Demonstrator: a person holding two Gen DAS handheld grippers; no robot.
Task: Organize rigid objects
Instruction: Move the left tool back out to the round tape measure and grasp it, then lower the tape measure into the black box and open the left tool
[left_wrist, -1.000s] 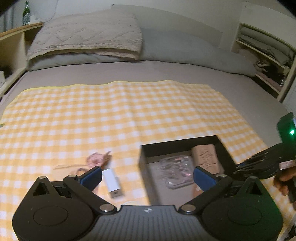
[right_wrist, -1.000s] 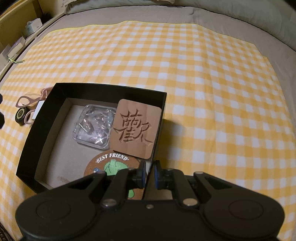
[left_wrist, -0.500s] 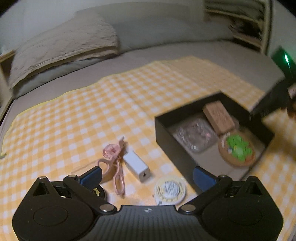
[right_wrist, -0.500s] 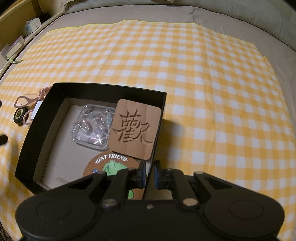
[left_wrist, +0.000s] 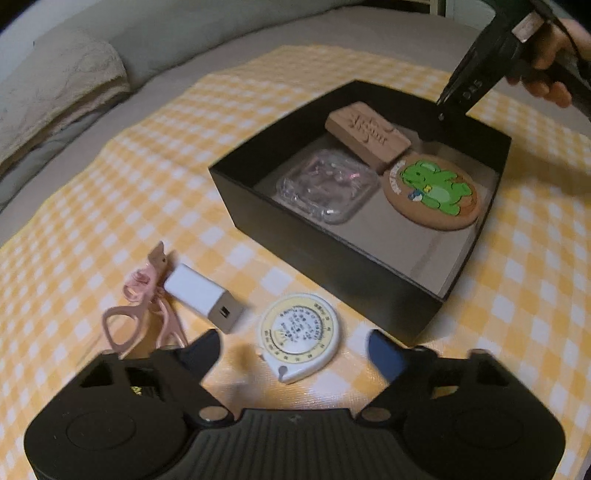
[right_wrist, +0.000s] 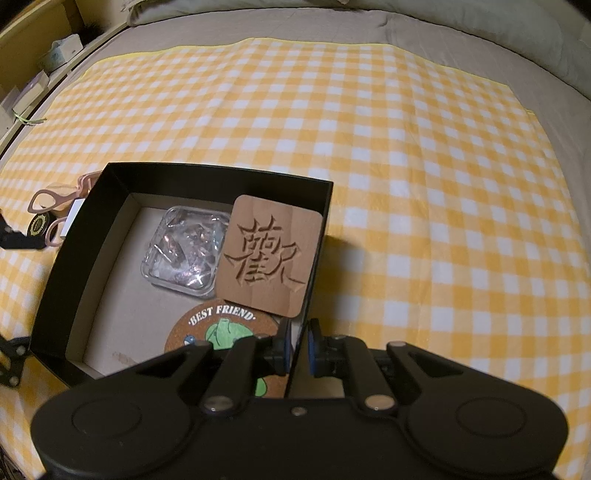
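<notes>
Left gripper (left_wrist: 295, 341) closing around tape measure (left_wrist: 300, 335)

Left tool (left_wrist: 295, 345) closing on nothing; right tool (right_wrist: 297, 341) clamped tight.

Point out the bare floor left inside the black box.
Free: the black cardboard box's floor along its near wall, before the clear plastic case and round frog coaster. Crowded: far half, where the carved wooden square overlaps both.
</notes>
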